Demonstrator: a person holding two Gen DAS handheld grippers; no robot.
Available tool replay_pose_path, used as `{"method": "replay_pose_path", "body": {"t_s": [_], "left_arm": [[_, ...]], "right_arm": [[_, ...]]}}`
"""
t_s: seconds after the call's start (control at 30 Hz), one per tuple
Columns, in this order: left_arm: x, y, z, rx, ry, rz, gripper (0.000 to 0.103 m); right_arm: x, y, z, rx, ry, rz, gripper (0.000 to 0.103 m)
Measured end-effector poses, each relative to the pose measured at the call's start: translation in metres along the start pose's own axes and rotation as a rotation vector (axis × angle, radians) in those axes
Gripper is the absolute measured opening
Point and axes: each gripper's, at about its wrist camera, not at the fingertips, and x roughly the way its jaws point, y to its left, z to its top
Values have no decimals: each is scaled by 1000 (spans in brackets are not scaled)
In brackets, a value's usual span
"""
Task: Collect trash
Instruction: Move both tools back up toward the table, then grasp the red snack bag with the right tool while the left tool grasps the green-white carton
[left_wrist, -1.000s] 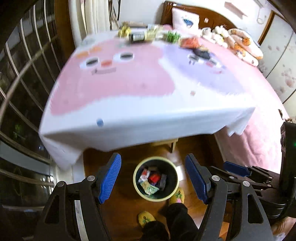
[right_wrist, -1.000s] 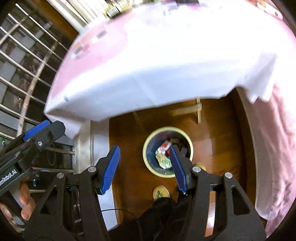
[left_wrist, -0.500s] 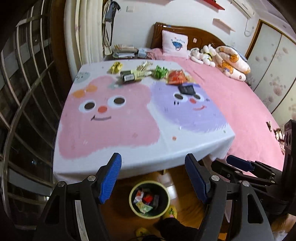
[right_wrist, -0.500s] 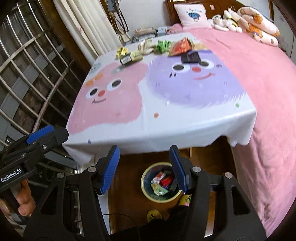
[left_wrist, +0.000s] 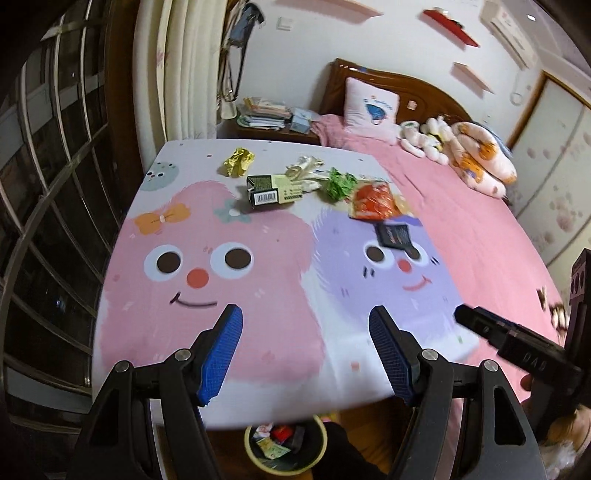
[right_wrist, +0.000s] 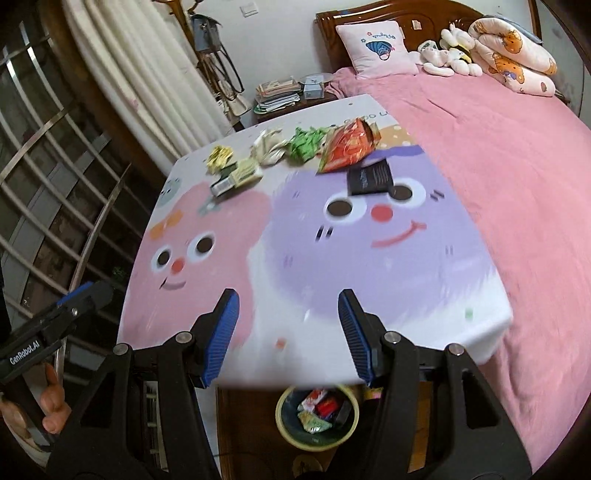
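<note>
Trash lies in a row at the far end of the cartoon tablecloth (left_wrist: 258, 295): a gold wrapper (left_wrist: 238, 162), a dark and cream box (left_wrist: 269, 189), a white crumpled wrapper (left_wrist: 304, 168), a green wrapper (left_wrist: 340, 183), a red snack bag (left_wrist: 375, 201) and a black packet (left_wrist: 394, 235). The same row shows in the right wrist view, with the red bag (right_wrist: 347, 146) and black packet (right_wrist: 371, 177). A yellow-rimmed bin (right_wrist: 317, 417) with wrappers stands on the floor below the near table edge. My left gripper (left_wrist: 306, 354) and right gripper (right_wrist: 288, 336) are open and empty above the near edge.
A pink bed (right_wrist: 498, 155) with a pillow and plush toys runs along the table's right side. A nightstand (left_wrist: 273, 118) with papers stands behind the table. A barred window (left_wrist: 48, 184) and a curtain are at the left. The bin also shows in the left wrist view (left_wrist: 286, 448).
Both grippers have risen and tilted up from over the bin, so the whole tabletop and its trash have come into view. Both stayed open and empty.
</note>
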Motion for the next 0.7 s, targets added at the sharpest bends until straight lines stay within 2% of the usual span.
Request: {"method": "replay_pose_path", "body": {"t_s": [0.23, 0.4, 0.5, 0.7], "left_arm": [[105, -4, 72, -131, 56, 70, 72], [179, -5, 114, -217, 87, 108, 72], [219, -4, 133, -269, 91, 110, 72], [271, 8, 152, -359, 119, 117, 72]], "right_arm": [[98, -67, 114, 28, 69, 19, 53], [172, -117, 179, 48, 136, 19, 53], [214, -138, 202, 64, 186, 26, 53], [276, -159, 216, 100, 250, 71, 53]]}}
